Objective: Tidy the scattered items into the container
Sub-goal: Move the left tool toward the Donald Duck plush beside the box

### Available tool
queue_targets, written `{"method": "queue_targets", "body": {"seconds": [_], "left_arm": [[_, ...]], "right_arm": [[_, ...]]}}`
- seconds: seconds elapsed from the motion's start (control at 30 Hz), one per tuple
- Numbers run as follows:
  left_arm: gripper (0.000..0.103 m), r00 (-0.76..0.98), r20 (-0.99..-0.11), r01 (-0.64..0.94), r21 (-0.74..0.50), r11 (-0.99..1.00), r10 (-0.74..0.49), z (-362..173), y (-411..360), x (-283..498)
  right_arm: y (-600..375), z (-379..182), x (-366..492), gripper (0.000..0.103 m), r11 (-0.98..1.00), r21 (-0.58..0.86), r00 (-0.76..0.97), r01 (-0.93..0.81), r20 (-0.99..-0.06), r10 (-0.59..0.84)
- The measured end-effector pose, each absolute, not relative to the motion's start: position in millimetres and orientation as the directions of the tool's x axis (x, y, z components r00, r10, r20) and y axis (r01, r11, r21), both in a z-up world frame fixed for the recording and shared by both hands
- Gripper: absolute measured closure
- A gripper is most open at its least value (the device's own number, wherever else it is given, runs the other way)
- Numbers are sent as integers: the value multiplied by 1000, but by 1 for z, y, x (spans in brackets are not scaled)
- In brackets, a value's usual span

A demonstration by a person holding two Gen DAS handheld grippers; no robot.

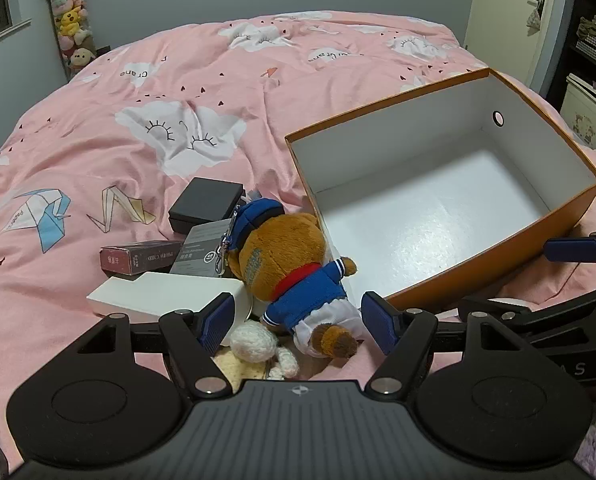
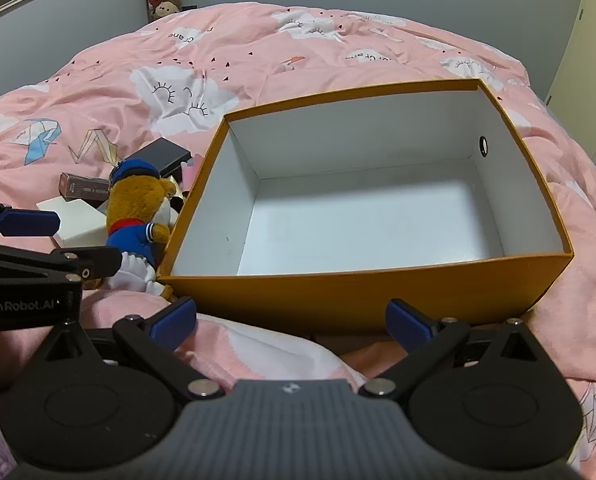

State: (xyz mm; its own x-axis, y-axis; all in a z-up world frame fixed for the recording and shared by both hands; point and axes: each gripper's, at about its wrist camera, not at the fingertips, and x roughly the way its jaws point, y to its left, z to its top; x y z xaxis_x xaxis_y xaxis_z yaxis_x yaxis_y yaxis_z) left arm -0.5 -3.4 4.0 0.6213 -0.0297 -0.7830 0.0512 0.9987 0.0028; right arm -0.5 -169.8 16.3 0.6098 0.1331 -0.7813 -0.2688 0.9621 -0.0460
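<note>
A: What is seen at nine o'clock of the orange box (image 1: 494, 252)?

B: A heap of scattered items is found there on the pink duvet (image 1: 145, 92). At the far left a maroon card box (image 1: 139, 261) is laid flat, with a white box (image 1: 165, 296) just beside it at six o'clock. A black box (image 1: 206, 205) is set at twelve o'clock of the heap, and a grey packet (image 1: 203, 251) is propped between them. Next comes the bear plush in a blue sailor suit (image 1: 293, 276), lying on its side and touching the orange box's left wall. A cream knitted toy (image 1: 257, 342) is tucked at seven o'clock of the bear.

A: How are the tongs held?

B: The left gripper (image 1: 295, 322) is spread wide, its blue pads at either side of the bear's legs, and nothing is pressed. The right gripper (image 2: 291, 320) is spread wide too, with only duvet between its pads, at six o'clock of the box.

A: And the box itself?

B: Its white inside is seen bare in both views.
</note>
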Motion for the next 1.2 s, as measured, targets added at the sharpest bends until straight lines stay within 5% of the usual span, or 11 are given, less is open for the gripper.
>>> {"method": "queue_targets", "body": {"seconds": [0.43,0.77,1.2], "left_arm": [[20,620,-784,52,13,999,-22,3,-4,-1],[27,620,-785,25,2,1000,-14,7,10,2],[26,636,-759,45,-142,989,-138,10,35,11]], "right_arm": [[-169,16,-2,6,960,-37,611,-277,-778,146],[-171,21,0,44,949,3,617,-315,-759,207],[-155,19,20,43,870,104,558,-482,-729,396]]}}
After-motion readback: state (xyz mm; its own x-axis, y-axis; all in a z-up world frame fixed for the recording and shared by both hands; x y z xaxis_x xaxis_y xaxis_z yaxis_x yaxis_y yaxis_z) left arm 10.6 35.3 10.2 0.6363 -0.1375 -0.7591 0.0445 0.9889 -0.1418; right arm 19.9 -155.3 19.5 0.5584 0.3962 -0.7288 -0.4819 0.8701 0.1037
